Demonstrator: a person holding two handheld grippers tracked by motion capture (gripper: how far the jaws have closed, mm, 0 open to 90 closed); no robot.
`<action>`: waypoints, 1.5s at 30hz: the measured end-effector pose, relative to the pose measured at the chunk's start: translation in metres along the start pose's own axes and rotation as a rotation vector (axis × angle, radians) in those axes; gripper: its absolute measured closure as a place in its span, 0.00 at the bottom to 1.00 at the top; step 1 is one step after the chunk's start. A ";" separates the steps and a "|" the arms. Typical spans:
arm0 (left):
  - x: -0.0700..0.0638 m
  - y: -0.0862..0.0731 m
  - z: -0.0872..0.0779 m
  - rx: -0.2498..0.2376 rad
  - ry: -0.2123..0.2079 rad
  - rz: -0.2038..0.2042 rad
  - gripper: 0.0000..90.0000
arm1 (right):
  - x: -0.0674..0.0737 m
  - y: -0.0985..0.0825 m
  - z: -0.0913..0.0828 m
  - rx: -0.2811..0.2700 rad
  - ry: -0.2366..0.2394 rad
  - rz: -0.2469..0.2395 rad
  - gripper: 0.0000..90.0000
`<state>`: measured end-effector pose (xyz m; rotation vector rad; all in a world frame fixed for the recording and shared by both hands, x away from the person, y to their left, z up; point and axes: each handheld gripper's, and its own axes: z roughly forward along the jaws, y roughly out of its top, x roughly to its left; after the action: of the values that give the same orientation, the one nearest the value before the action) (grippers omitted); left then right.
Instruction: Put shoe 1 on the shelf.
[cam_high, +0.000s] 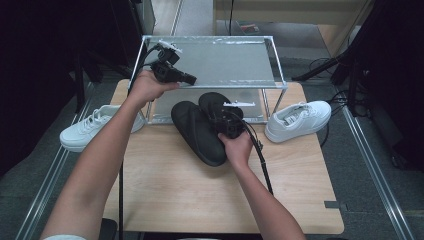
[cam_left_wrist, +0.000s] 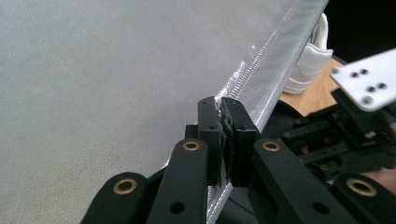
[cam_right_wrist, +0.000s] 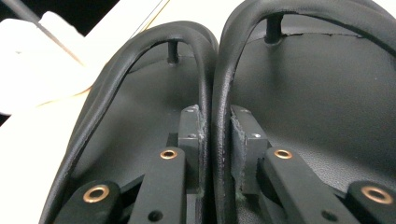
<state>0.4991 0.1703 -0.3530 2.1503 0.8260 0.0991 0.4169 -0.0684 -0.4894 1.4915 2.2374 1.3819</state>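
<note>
A pair of black flip-flops (cam_high: 197, 132) lies side by side on the wooden table (cam_high: 200, 195), toes toward the shoe rack (cam_high: 220, 62). My right gripper (cam_high: 222, 117) is shut on their two adjoining straps. In the right gripper view the pads (cam_right_wrist: 194, 135) squeeze those straps (cam_right_wrist: 212, 93) between them. My left gripper (cam_high: 192, 79) is up at the rack's front left. In the left gripper view its jaws (cam_left_wrist: 220, 105) are shut on the silvery front edge of the mesh top shelf (cam_left_wrist: 93, 93). Past that edge shows the right gripper (cam_left_wrist: 345, 126).
One white sneaker (cam_high: 95, 127) lies off the table's left side, another (cam_high: 297, 120) stands on the table right of the rack and shows in the left gripper view (cam_left_wrist: 310, 60). The rack's lower shelf (cam_high: 165, 107) lies behind the flip-flops. Bare tabletop stretches toward the person.
</note>
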 end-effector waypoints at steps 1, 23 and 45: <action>0.000 0.000 0.000 0.001 0.002 0.002 0.97 | -0.001 0.002 0.004 -0.004 -0.006 0.005 0.86; 0.005 -0.004 0.001 -0.032 -0.031 -0.026 0.97 | -0.018 0.018 0.053 -0.073 -0.088 0.125 0.86; 0.003 -0.004 0.001 -0.027 -0.016 -0.022 0.97 | -0.014 0.019 0.044 -0.081 -0.079 0.107 0.65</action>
<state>0.4997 0.1733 -0.3566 2.1137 0.8341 0.0819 0.4604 -0.0503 -0.5059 1.6293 2.0585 1.3983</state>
